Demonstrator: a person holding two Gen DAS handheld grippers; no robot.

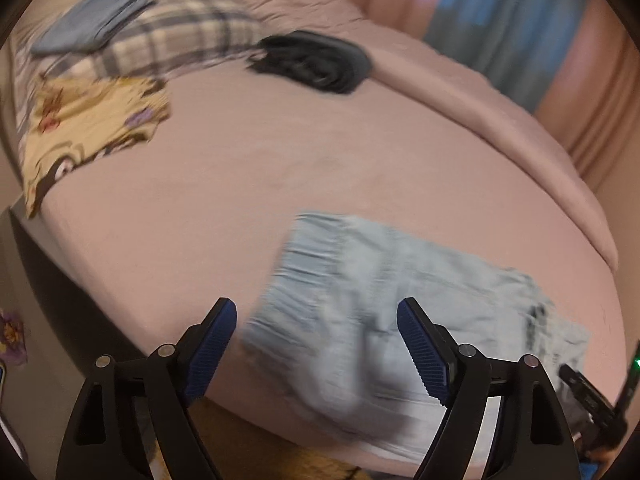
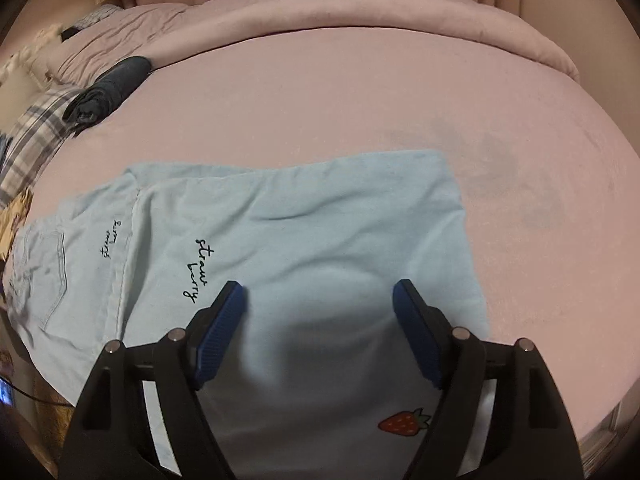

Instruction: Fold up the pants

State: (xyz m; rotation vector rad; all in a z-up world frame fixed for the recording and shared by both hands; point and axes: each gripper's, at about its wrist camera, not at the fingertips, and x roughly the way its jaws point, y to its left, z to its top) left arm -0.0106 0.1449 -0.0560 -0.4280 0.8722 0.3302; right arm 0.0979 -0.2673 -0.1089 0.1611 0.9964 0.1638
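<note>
One pants; two hand-held grippers, left, right, both agape.

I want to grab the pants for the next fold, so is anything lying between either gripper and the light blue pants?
Nothing visible does. The right gripper is open directly over the light blue pants, and the left gripper is open above their waistband end. The black garment and plaid fabric lie far off across the bed.

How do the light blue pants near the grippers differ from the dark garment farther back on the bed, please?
The light blue pants are pale and spread flat, with black lettering and a strawberry print; the dark garment is near black, plain and bunched into a compact roll. The pants lie at the near edge, the dark garment beside the plaid fabric. Both rest on the pink bed.
</note>
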